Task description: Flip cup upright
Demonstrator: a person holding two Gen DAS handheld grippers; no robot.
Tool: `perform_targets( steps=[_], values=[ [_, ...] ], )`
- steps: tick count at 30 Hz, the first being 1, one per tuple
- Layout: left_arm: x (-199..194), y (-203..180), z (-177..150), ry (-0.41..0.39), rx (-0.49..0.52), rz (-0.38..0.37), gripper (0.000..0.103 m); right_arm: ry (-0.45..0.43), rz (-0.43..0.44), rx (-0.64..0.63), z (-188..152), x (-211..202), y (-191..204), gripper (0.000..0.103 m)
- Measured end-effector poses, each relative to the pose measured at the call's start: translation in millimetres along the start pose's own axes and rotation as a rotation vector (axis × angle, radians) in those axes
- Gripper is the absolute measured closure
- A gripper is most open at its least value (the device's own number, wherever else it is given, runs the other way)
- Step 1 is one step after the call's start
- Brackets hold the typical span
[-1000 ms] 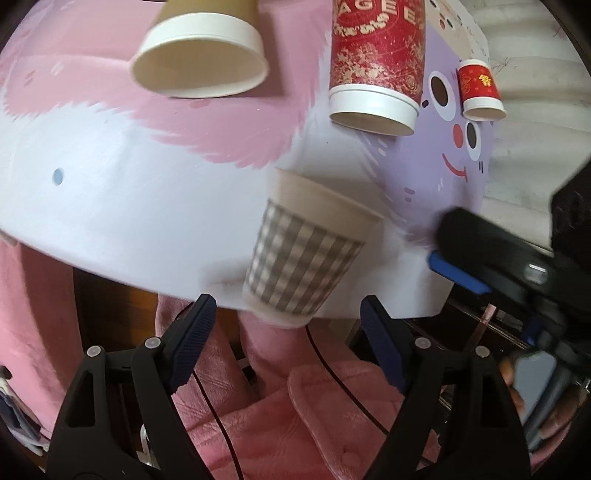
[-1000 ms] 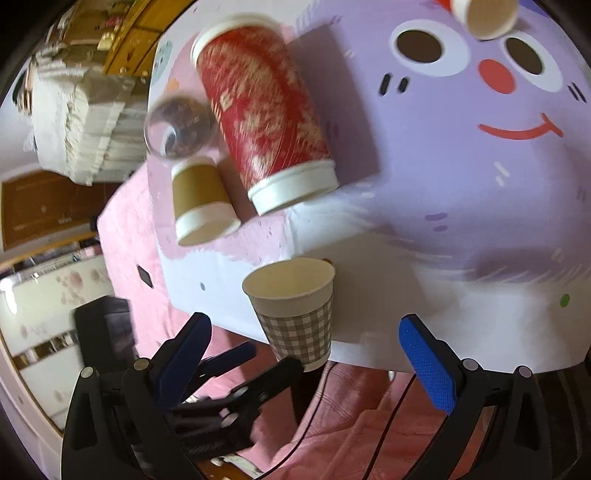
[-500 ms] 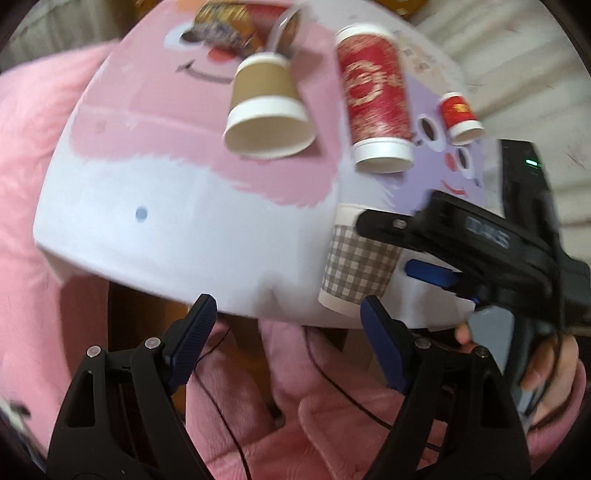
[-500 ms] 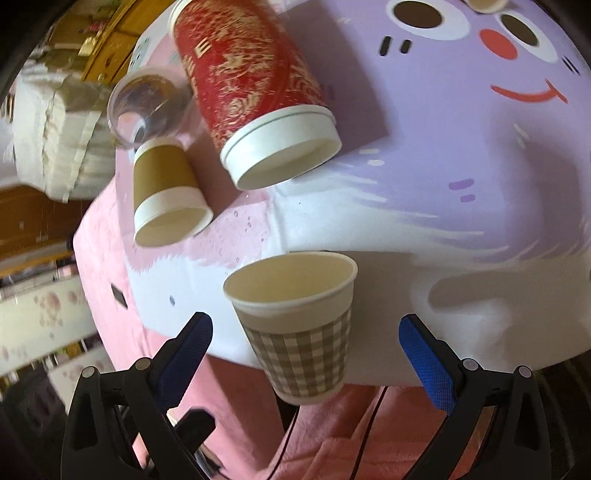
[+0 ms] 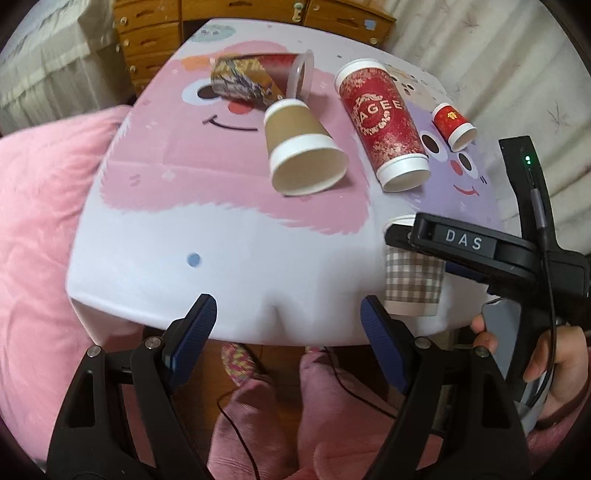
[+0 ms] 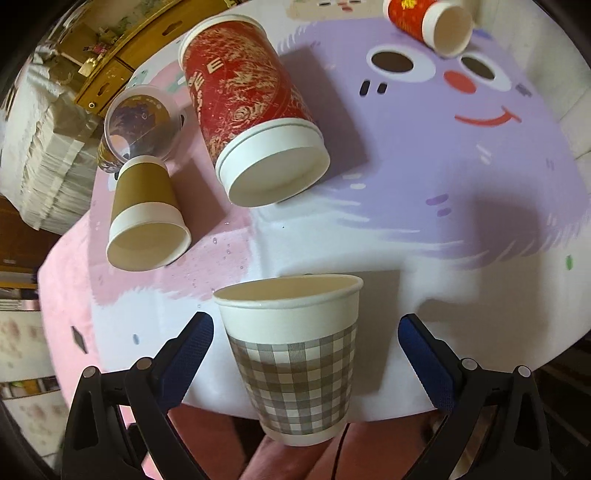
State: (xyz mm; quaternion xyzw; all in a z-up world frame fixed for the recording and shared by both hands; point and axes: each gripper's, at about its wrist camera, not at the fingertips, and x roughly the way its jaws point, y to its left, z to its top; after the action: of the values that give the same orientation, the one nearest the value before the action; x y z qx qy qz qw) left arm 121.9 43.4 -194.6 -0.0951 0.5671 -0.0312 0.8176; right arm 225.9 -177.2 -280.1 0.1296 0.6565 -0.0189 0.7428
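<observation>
A grey checked paper cup (image 6: 295, 358) stands upright, mouth up, at the near edge of the cartoon-print table (image 6: 461, 206). My right gripper (image 6: 304, 350) is open, its blue pads on either side of the cup and apart from it. In the left wrist view the cup (image 5: 412, 280) is partly hidden behind the right gripper's black body (image 5: 465, 247). My left gripper (image 5: 288, 339) is open and empty, in front of the table's near edge, left of the cup.
Lying on their sides on the table: a brown cup (image 5: 303, 147), a tall red cup (image 5: 384, 122), a small red cup (image 5: 452, 125) and a clear plastic cup (image 5: 258, 79). A pink blanket (image 5: 37, 221) lies left. Wooden drawers (image 5: 155, 33) stand behind.
My left gripper has pulled back and left, away from the checked cup. My right gripper has moved in around the cup, which now stands between its pads.
</observation>
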Motion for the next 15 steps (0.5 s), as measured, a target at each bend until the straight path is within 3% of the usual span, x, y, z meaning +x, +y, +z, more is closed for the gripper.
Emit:
perform_targets(
  steps=[4, 8, 12, 15],
  values=[
    [-3, 5, 5, -0.03, 0.06, -0.004, 0.025, -0.041, -0.033, 0.0, -3, -2, 6, 0.006],
    [-6, 7, 12, -0.032, 0.129, -0.005, 0.025, -0.039, -0.052, 0.009, -4, 0, 10, 0.033],
    [-12, 5, 22, -0.027, 0.203, -0.024, 0.025, -0.055, -0.055, 0.034, -12, -13, 4, 0.036],
    [-18, 2, 31, -0.039, 0.268, -0.028, 0.025, -0.117, -0.061, 0.042, -17, -29, 7, 0.036]
  ],
)
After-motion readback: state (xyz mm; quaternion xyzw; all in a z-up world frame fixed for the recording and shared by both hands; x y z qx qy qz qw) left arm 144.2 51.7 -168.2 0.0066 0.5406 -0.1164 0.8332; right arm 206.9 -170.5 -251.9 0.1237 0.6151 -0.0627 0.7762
